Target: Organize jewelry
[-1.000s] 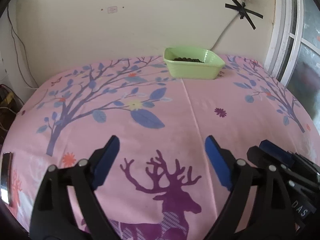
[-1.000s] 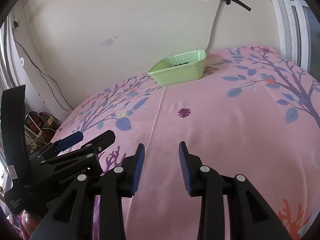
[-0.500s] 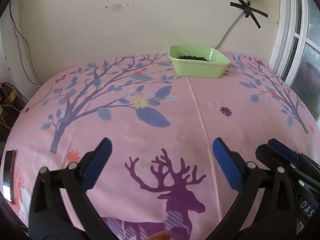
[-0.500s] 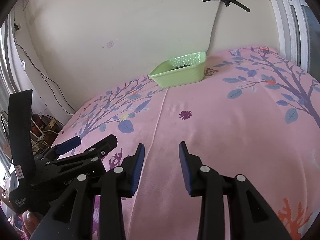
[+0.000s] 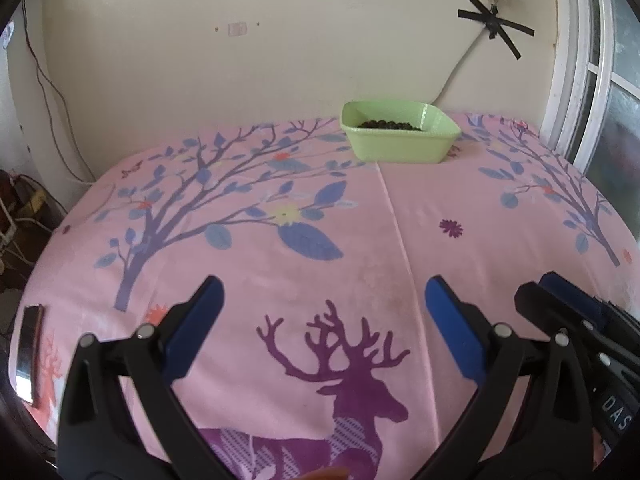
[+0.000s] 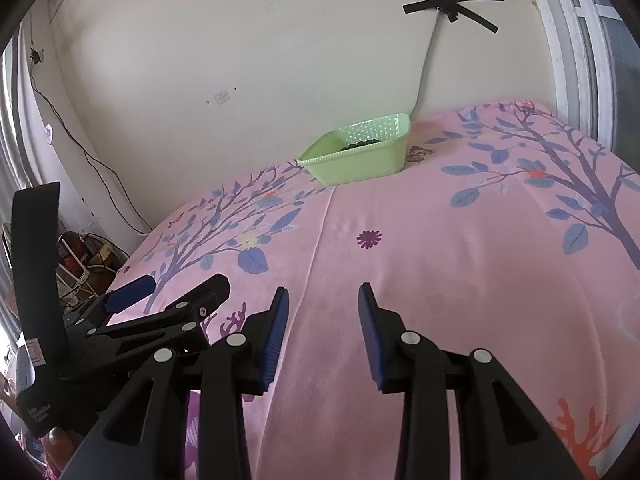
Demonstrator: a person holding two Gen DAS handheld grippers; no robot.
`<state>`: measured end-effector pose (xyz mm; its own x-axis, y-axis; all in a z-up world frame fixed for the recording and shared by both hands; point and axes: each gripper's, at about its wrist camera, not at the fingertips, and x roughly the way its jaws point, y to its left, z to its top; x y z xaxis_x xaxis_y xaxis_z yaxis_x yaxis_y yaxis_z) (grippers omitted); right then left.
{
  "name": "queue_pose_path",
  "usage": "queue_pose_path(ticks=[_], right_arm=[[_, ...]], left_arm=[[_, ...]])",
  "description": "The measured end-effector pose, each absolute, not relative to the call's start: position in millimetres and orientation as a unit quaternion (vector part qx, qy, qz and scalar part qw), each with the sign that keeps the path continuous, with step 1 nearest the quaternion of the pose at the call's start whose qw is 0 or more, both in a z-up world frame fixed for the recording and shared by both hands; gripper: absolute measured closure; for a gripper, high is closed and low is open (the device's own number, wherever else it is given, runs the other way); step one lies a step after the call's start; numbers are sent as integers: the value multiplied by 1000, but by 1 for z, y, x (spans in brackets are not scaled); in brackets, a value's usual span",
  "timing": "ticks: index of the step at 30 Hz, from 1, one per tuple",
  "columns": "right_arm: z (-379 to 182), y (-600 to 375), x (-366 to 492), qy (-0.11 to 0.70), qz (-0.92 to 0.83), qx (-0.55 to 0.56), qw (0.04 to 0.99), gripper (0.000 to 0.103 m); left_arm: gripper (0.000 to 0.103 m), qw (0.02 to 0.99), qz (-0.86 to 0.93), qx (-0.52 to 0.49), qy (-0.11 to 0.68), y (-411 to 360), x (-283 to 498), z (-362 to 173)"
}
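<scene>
I am holding my left tongs point(image 5: 322, 322) and right tongs point(image 6: 322, 328) released and empty at the frame's bottom; the green basket point(image 5: 400, 136) of dark beads point(image 5: 388, 124) is sitting well apart, upper centre.

**A:** What was in front of me?

**B:** I was looking across a surface covered by a pink cloth point(image 5: 400, 248) printed with blue-leaved trees, small flowers and a purple deer nearest me. A straight crease ran up its middle towards the wall.

**A:** What lay on it?

**B:** At the far edge, close to the wall, sat a light green plastic basket point(image 5: 400, 144), upright, with small dark beads point(image 5: 388, 124) in its bottom. I could not tell what kind of jewelry they were. At my near left edge lay a narrow, dark, glossy flat object point(image 5: 29, 354), well apart from the basket; I could not identify it.
</scene>
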<state>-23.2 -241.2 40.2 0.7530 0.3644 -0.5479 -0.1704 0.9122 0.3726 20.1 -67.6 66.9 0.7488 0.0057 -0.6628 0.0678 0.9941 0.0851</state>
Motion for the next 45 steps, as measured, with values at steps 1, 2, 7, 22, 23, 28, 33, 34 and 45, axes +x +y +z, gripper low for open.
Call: queue_pose_path(ticks=[1, 2, 7, 22, 23, 28, 33, 34, 45], right_arm=[[41, -242, -23, 319, 144, 151, 924, 94], [41, -243, -23, 319, 143, 151, 925, 94], [42, -247, -24, 315, 139, 154, 926, 94], [56, -245, -17, 308, 129, 119, 935, 94], [57, -245, -16, 306, 127, 116, 936, 94], [66, -247, -9, 298, 122, 108, 940, 94], [73, -252, -2, 292, 118, 105, 943, 93], [75, -254, -1, 291, 118, 105, 944, 93], [76, -258, 9, 291, 116, 112, 943, 92]], left_arm=[[6, 934, -18, 53, 353, -68, 20, 67], [6, 934, -21, 52, 353, -69, 19, 68], [6, 934, -29, 53, 353, -72, 18, 68], [6, 937, -34, 50, 343, -80, 27, 80], [6, 938, -34, 50, 340, -80, 28, 82], [6, 942, -36, 47, 331, -84, 35, 92], [6, 943, -39, 53, 327, -90, 43, 98], [6, 943, -38, 53, 326, -91, 44, 98], [6, 943, -40, 50, 328, -94, 52, 101]])
